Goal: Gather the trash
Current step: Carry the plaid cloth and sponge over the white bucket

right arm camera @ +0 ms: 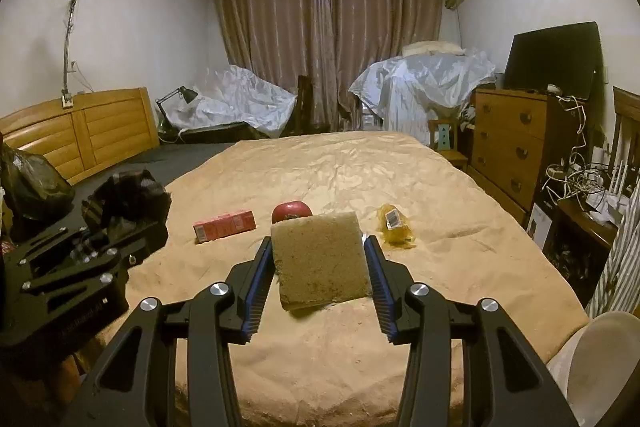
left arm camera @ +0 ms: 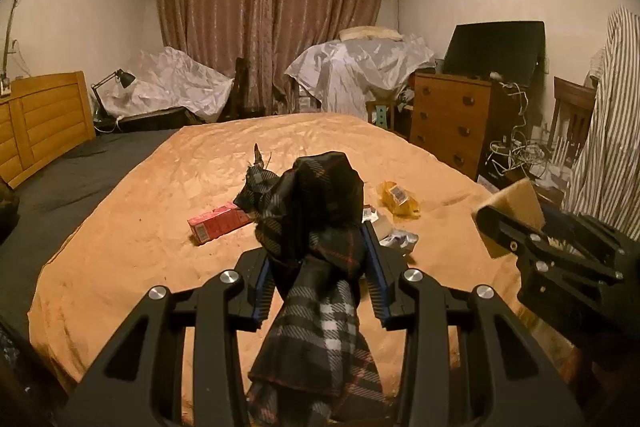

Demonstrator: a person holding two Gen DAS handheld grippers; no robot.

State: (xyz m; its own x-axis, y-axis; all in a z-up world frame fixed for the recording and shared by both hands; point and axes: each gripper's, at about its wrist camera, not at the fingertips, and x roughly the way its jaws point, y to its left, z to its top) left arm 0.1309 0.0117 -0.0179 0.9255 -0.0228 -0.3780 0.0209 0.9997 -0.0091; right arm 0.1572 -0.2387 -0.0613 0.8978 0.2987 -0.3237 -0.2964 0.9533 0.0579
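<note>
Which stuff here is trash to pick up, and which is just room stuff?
Trash job: plaid cloth in left gripper, brown pad in right gripper, red box, yellow wrapper.
Just there: lamp, dresser, curtains.

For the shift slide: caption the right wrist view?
Right gripper grips a brown sponge above the bed.
</note>
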